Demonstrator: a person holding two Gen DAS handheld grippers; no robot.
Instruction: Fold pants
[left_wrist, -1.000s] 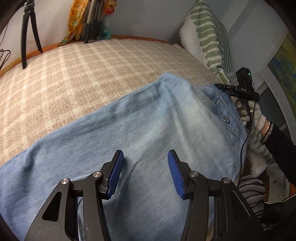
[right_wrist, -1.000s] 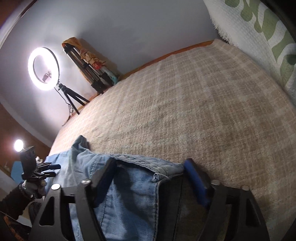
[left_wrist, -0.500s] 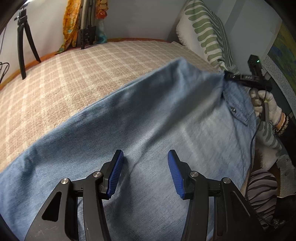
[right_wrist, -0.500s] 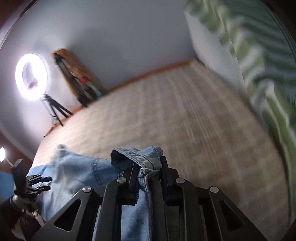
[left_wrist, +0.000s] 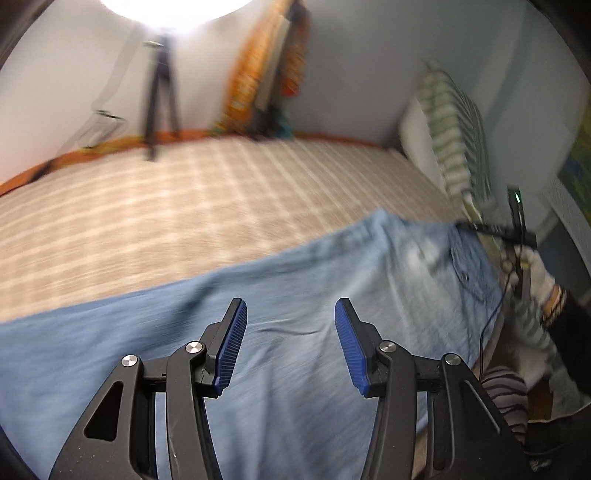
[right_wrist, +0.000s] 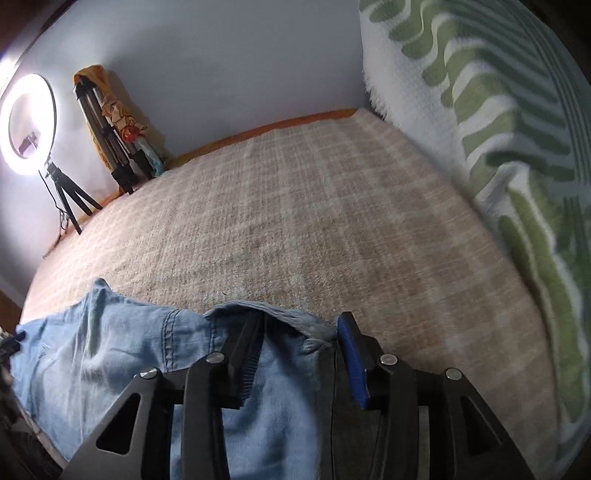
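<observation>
Light blue denim pants (left_wrist: 295, 280) lie spread across the near side of the bed. My left gripper (left_wrist: 288, 332) hovers open above the leg fabric, with nothing between its blue pads. In the right wrist view the waistband (right_wrist: 288, 317) sits bunched between the fingers of my right gripper (right_wrist: 299, 347). Its jaws are opening and the pads stand off the denim. The left wrist view also shows the right gripper (left_wrist: 465, 226) at the far waist end, carried by a gloved hand (left_wrist: 535, 269).
A beige checked bed cover (right_wrist: 332, 221) stretches beyond the pants. A green and white striped pillow (right_wrist: 498, 110) stands at the right. A lit ring light (right_wrist: 27, 122) on a tripod and folded tripods with orange cloth (right_wrist: 110, 140) stand by the far wall.
The right gripper clamped the waistband half a second ago and has since opened, leaving the denim between its fingers. The left gripper rose and tilted up, still open.
</observation>
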